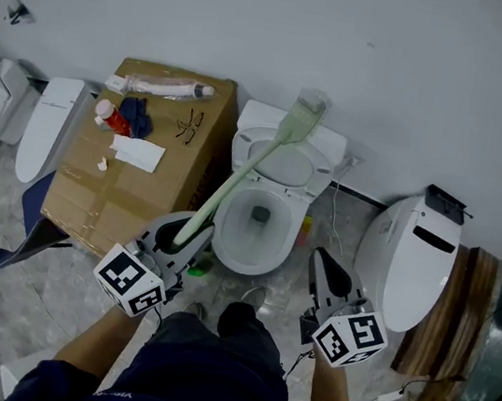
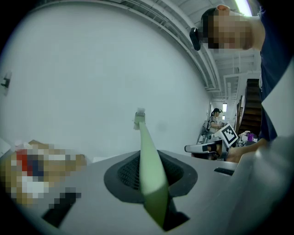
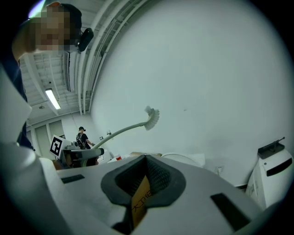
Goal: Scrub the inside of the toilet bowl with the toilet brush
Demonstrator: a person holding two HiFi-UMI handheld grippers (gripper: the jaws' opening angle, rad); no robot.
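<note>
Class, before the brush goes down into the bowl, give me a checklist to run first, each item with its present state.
1. Left gripper shut on the toilet brush handle: ok.
2. Brush head down in the toilet bowl: not ok, it is raised in the air.
3. Bowl uncovered: ok.
4. Right gripper shut, holding nothing, beside the bowl: ok.
5. Where dirt lies in the bowl: cannot tell.

The lower end of the toilet brush (image 1: 241,176) handle is buried between my left gripper's (image 1: 179,235) jaws. The white piece (image 1: 103,164) on the cardboard box (image 1: 90,202) is too small to identify.
</note>
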